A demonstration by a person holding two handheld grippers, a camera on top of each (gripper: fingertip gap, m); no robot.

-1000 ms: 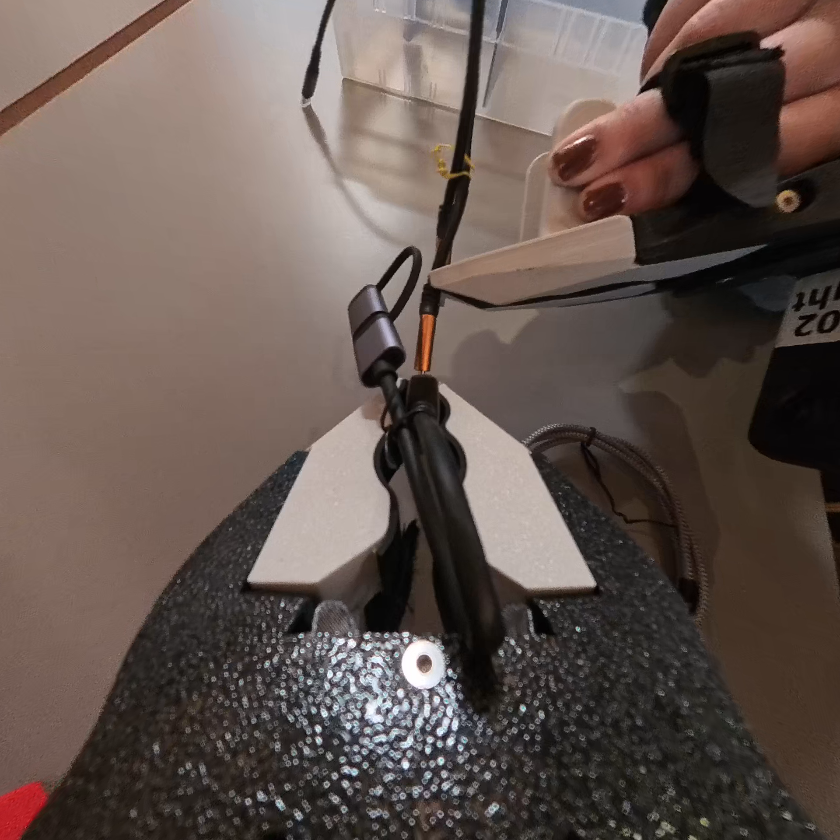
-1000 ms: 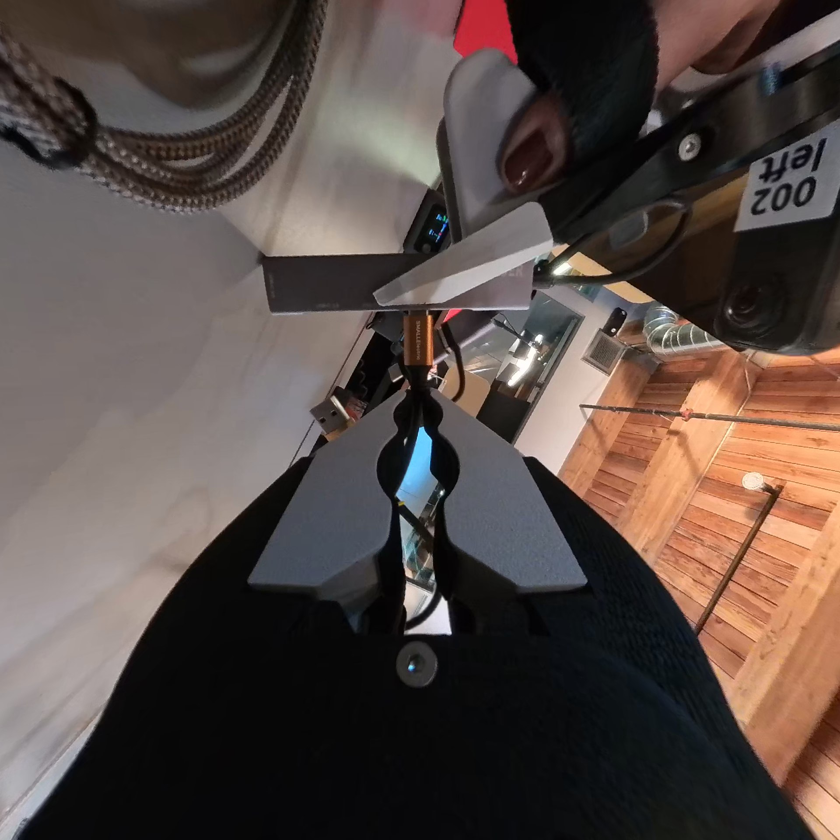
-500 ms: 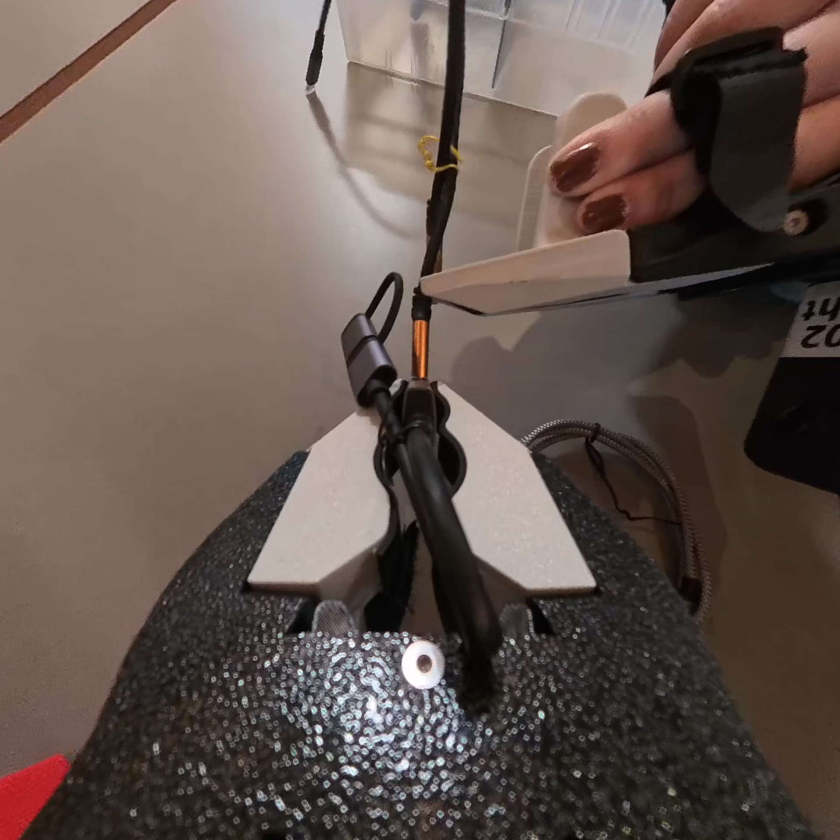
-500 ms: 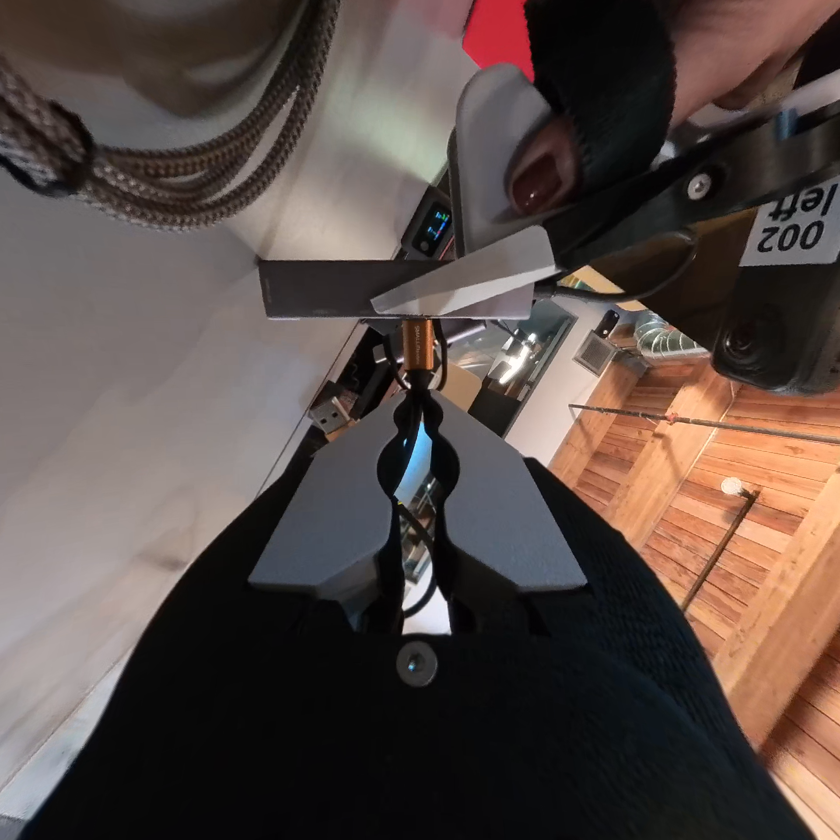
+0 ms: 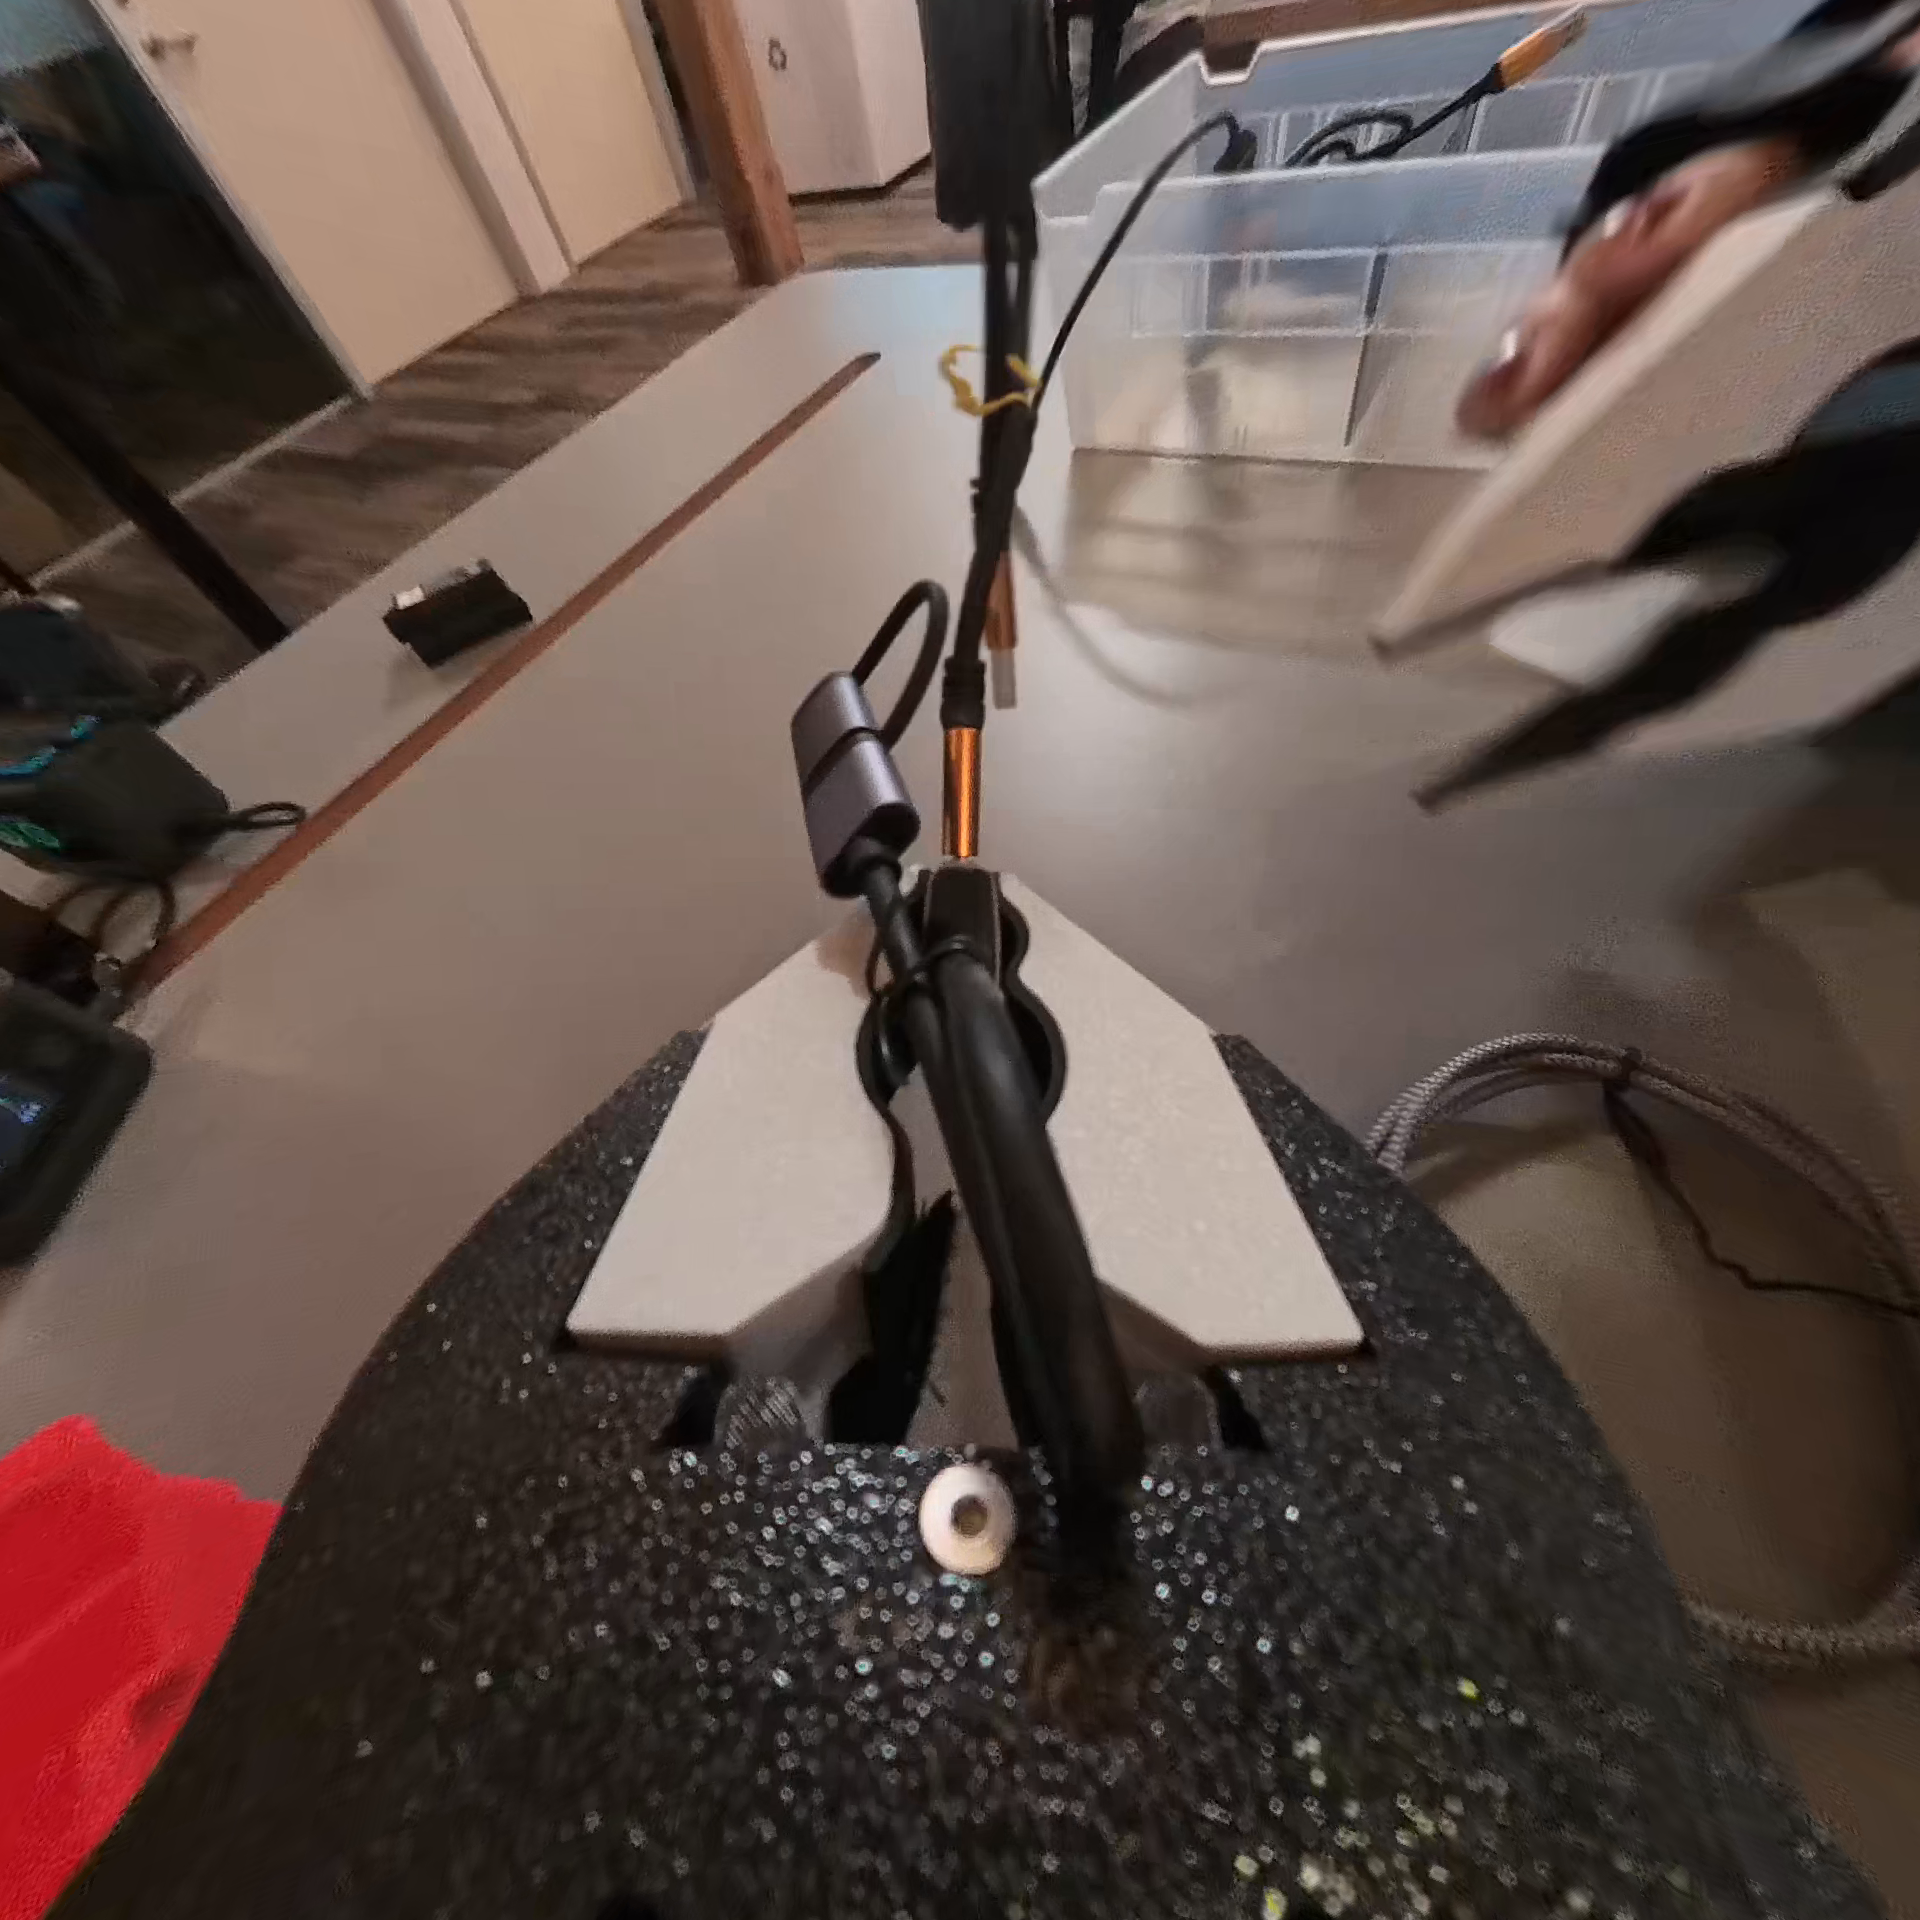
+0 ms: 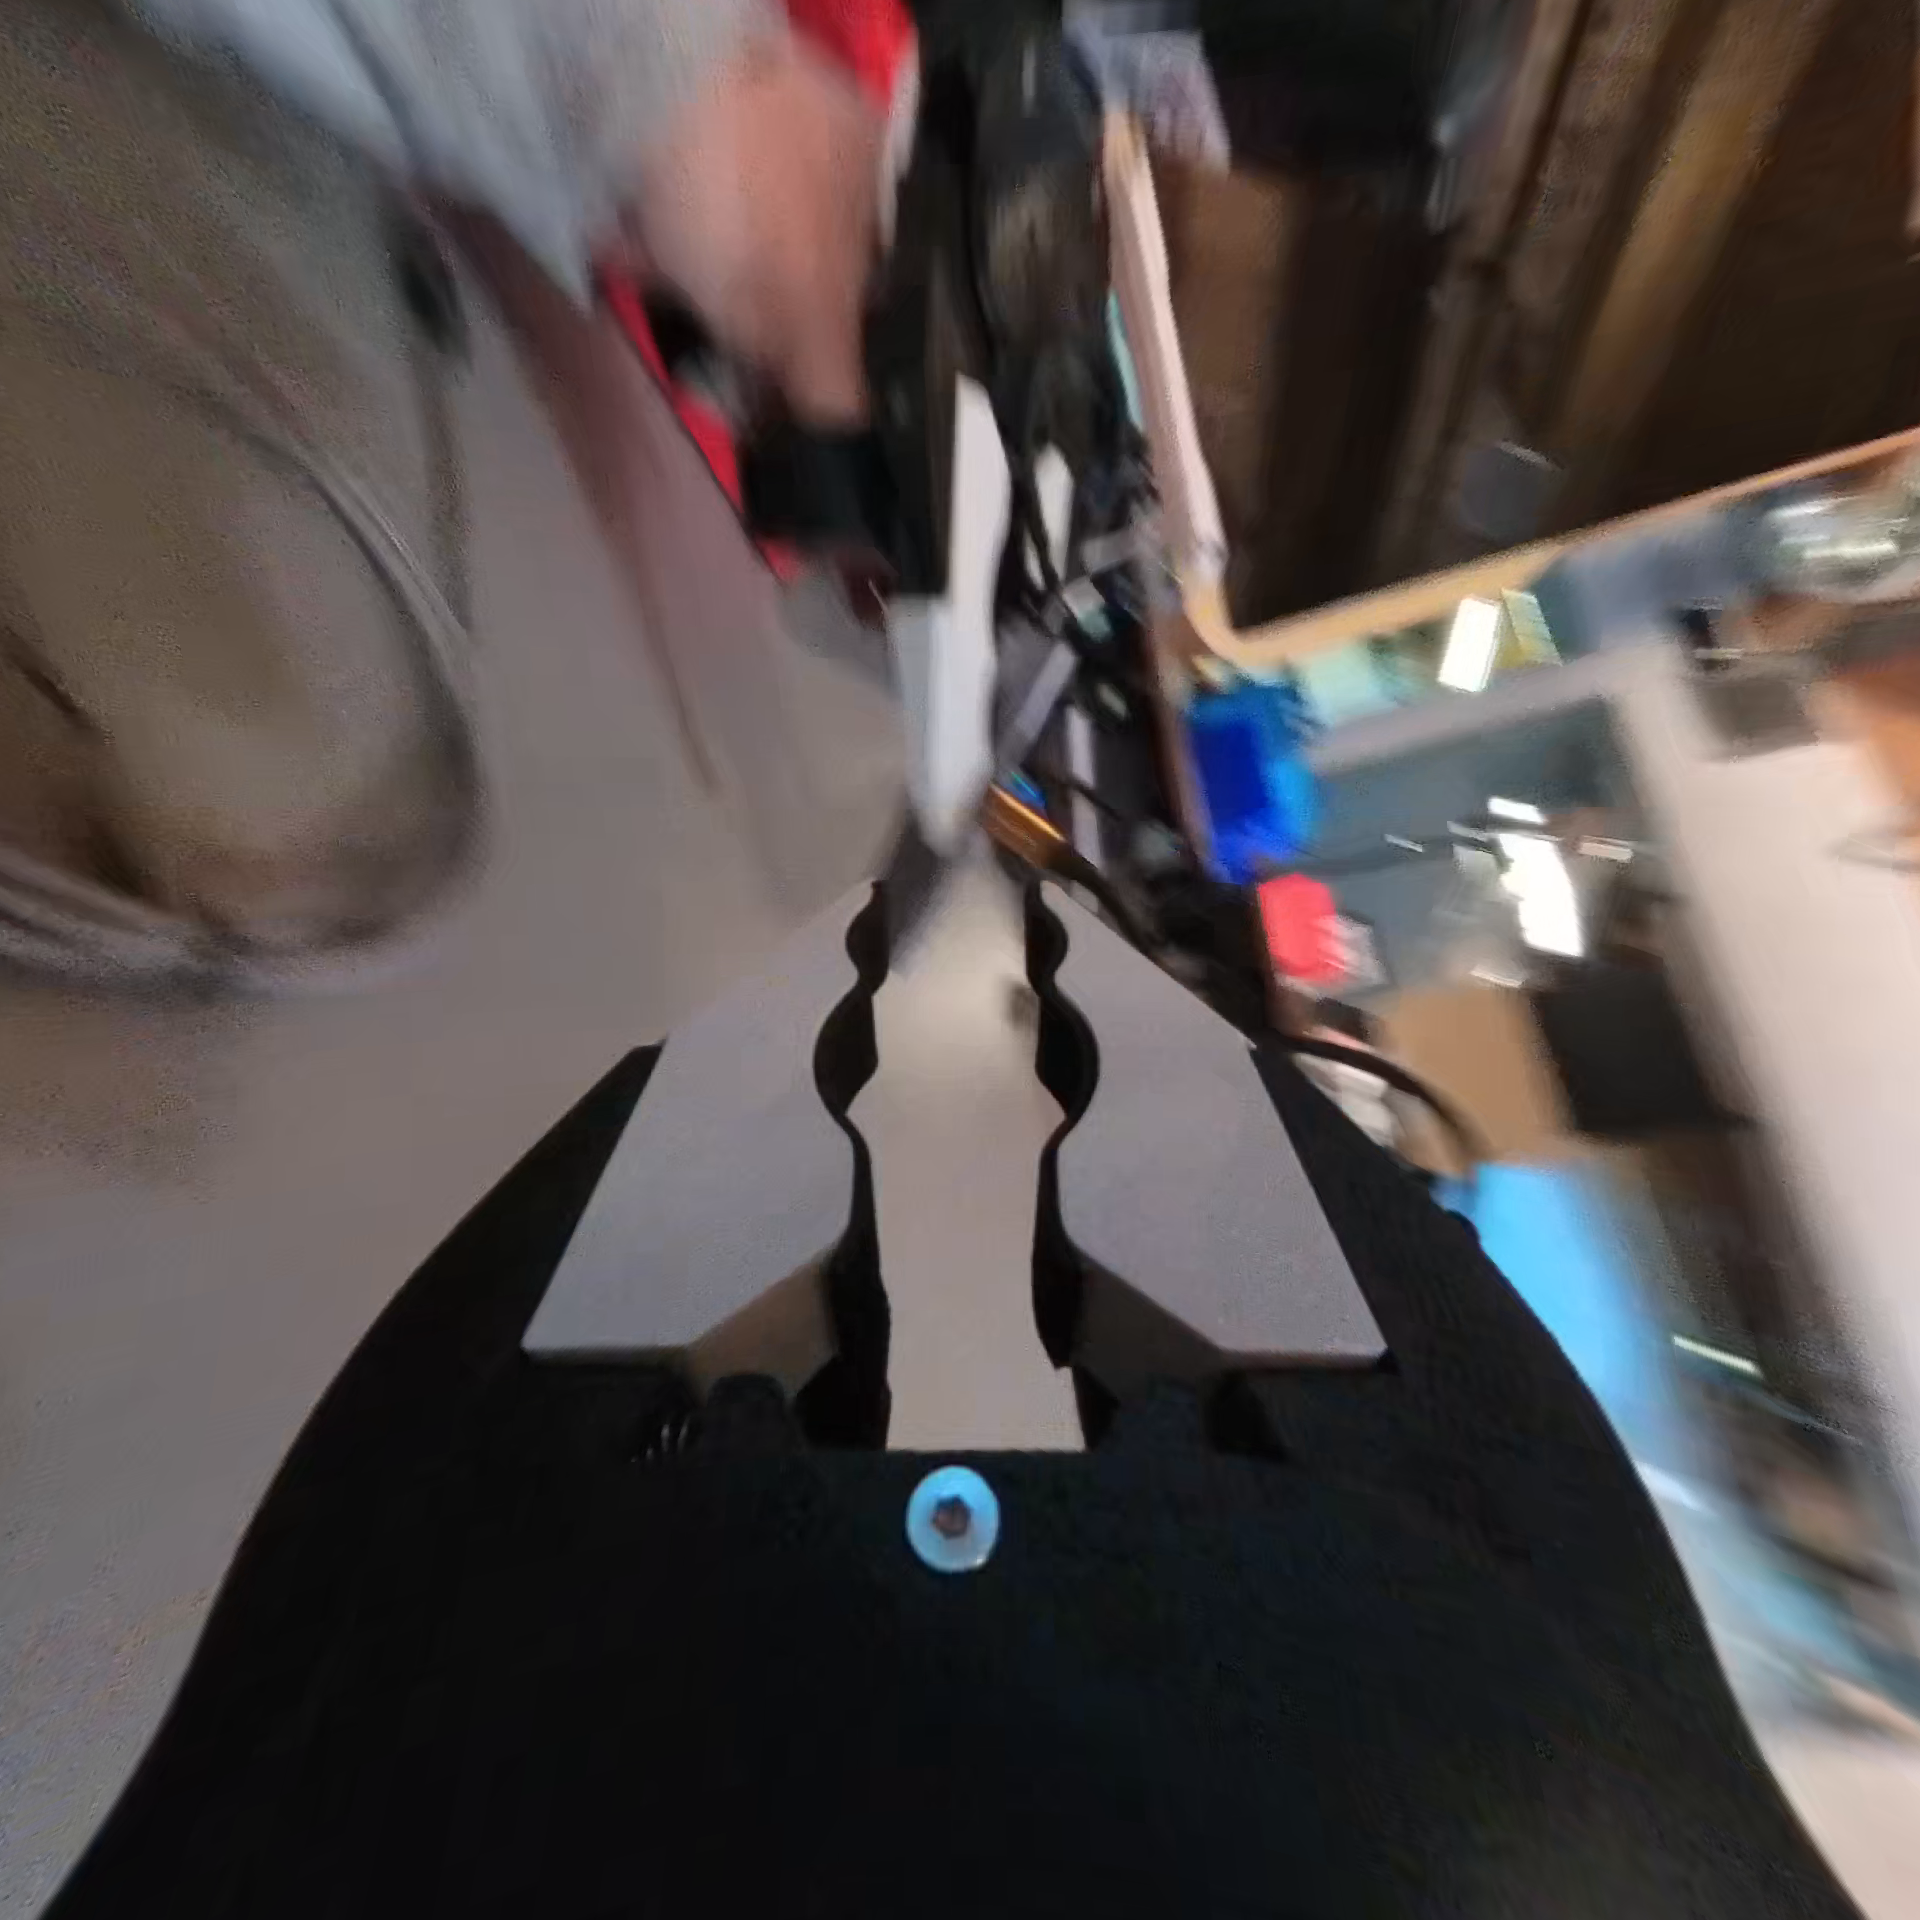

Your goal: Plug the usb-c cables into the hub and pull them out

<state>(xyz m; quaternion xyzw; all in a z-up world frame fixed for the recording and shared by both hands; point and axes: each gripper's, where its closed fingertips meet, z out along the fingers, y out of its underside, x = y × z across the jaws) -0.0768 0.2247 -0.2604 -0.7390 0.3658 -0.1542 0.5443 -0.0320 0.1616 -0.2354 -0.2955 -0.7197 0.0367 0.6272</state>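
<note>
My left gripper (image 5: 956,883) is shut on the thin dark hub (image 5: 971,920), held edge-on above the table. An orange-collared usb-c plug (image 5: 961,790) sits in the hub's front edge, and its black cable (image 5: 987,499) rises straight up. The hub's own black lead runs back over the fingers and ends in a grey plug (image 5: 847,769). My right gripper (image 6: 956,899) is open and empty. It shows blurred at the upper right of the left wrist view (image 5: 1558,540), apart from the cable. The right wrist view is strongly blurred; the orange plug (image 6: 1023,826) shows faintly.
A clear plastic bin (image 5: 1299,312) with more cables stands at the back right. A braided grey cable (image 5: 1538,1070) loops on the table at the right. A small black block (image 5: 457,623) lies on the far left table. Red cloth (image 5: 94,1621) is at the lower left.
My right gripper has let go of the orange-collared cable, opened and swung away to the right. The plug stays in the hub. My left gripper has tilted upward with the hub.
</note>
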